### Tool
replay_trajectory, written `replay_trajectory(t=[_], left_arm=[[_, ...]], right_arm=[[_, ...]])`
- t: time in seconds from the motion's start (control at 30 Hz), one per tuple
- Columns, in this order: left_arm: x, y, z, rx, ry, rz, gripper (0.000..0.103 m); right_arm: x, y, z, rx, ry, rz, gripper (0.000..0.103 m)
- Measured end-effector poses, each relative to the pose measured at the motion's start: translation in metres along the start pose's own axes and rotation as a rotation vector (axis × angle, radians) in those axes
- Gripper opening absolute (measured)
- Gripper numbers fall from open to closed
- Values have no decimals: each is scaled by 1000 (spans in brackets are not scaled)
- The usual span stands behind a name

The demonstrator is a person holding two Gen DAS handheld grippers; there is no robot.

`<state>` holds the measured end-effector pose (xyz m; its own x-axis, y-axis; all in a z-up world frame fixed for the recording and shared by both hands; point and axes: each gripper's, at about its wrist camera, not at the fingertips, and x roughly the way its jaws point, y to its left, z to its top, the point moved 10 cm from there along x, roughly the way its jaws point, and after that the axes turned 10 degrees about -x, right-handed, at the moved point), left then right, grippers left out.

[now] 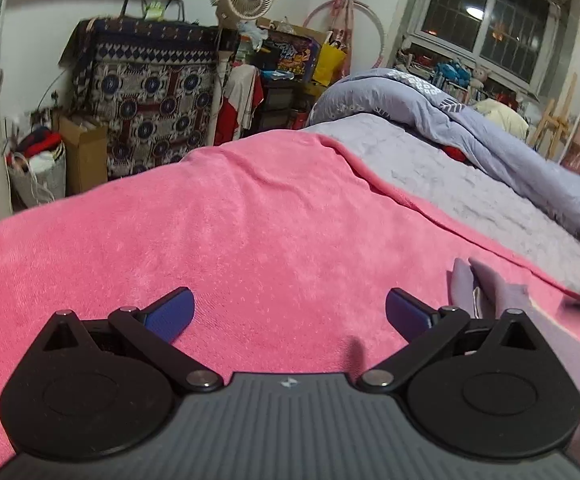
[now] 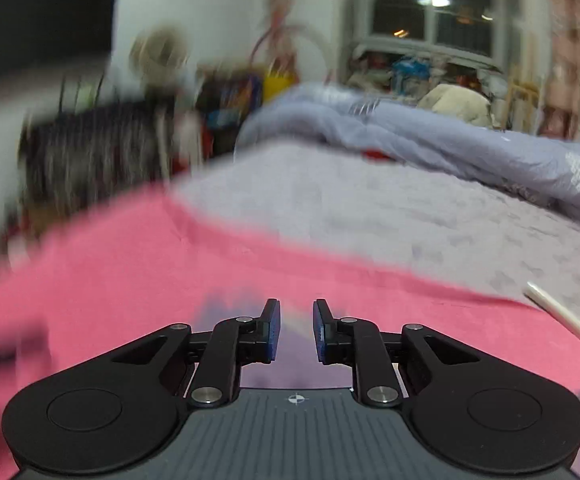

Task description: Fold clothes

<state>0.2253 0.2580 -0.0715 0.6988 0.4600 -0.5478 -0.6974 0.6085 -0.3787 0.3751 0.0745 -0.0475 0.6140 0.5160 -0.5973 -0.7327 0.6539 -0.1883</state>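
Lavender garment (image 1: 502, 300) at pink towel's (image 1: 210, 240) right edge, left tool (image 1: 290, 314) wide apart

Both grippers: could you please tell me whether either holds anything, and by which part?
Nothing is held. The left gripper gapes wide over the pink towel; the right gripper shows a narrow empty gap above a lavender garment.

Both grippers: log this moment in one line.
left gripper: open, empty | right gripper: narrow gap, nothing visibly held | lilac garment: on pink towel
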Motion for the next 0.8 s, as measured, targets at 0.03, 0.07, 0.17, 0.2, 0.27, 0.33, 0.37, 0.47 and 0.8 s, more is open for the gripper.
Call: replay_trajectory(t=[0.03, 0.07, 0.17, 0.2, 0.27, 0.33, 0.37, 0.47, 0.8], left_arm=[[-1, -1, 1, 0, -7, -6, 103], [-1, 0, 2, -4, -11, -8, 103], [2, 4, 3, -32, -4, -3, 103], [4, 6, 3, -43, 3, -1, 103], [4, 7, 2, -50, 3, -2, 103], [2, 5, 2, -42, -3, -8, 103], [2, 4, 2, -38, -7, -10, 103], [-1, -1, 2, -17, -18, -25, 103], [-17, -75, -32, 331, -23, -210, 103]], right_arm=[[4, 16, -15, -38, 45, 42, 16], [12, 36, -24, -58, 65, 112, 11], [28, 71, -10, -141, -26, 150, 5], [32, 77, -3, -119, -41, 205, 7], [26, 73, 5, 63, -50, 391, 11], [7, 59, 7, 155, -82, 420, 10], [-8, 48, 3, 140, -105, 366, 12], [-44, 17, -19, 127, -124, 208, 12], [-81, 30, -106, 168, 6, 319, 14]])
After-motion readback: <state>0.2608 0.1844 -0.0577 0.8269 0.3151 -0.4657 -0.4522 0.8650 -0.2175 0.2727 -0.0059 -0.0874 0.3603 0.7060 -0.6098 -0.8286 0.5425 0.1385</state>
